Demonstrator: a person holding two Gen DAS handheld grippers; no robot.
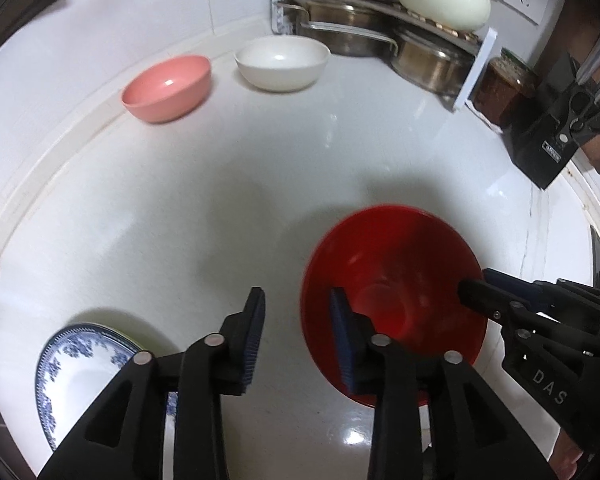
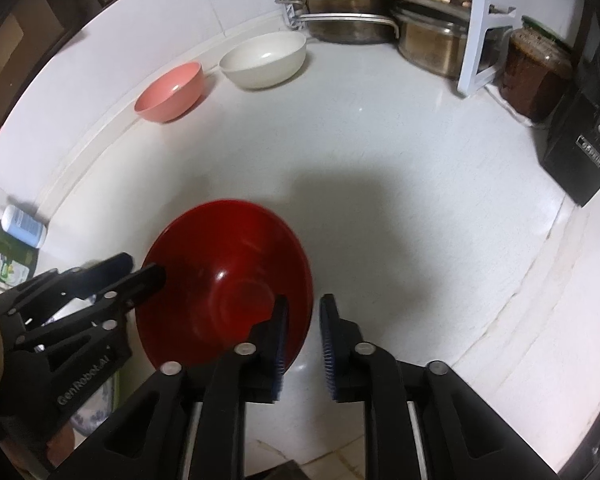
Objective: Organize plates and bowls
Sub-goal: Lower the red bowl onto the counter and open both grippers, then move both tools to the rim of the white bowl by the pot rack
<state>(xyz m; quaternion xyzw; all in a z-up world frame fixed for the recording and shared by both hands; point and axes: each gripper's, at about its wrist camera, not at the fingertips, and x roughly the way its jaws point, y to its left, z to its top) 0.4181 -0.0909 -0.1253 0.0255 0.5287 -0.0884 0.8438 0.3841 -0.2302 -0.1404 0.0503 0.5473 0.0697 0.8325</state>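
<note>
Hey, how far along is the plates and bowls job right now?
Nothing looks stacked yet. In hand: the left tongs and right tongs straddle opposite rims of the red bowl, both open. Left to do: the pink bowl and white bowl sit apart by the wall, and the blue-patterned plate lies alone.

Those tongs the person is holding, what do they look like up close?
Both are matte black plastic with angular, cut-out linkage arms joined by round silver pins. The left tongs and right tongs each end in two flat fingers faced with ribbed blue pads. White lettering marks the bodies: "GenRobot.AI" on the left one, "DAS" on the right one. No cables show.
</note>
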